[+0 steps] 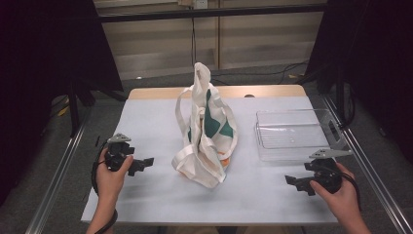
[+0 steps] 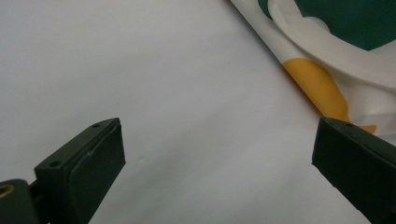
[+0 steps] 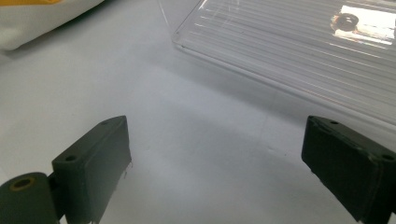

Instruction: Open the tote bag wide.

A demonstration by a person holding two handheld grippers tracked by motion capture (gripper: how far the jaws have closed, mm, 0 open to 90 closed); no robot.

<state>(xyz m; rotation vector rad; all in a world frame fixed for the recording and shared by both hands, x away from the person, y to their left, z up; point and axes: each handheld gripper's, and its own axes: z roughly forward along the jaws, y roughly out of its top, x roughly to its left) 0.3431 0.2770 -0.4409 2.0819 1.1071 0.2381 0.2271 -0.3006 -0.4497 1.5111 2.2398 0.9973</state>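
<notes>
Centrally, on the table (image 1: 146,195): a cloth bag (image 1: 207,141) — white with green and orange patches, slumped upright, handles up. At 3 o'clock of it, a clear plastic tray (image 1: 292,134). Left gripper (image 1: 144,163) at the bag's 9 o'clock, jaws spread wide, holding nothing. Right gripper (image 1: 292,183) at 4 o'clock — likewise spread, empty.

You cannot see inside the tote bag (image 1: 207,131), its folds hide any contents, while your left gripper view cuts the bag (image 2: 336,51) off at 2 edges and your right gripper view crops the clear tray (image 3: 299,51).
</notes>
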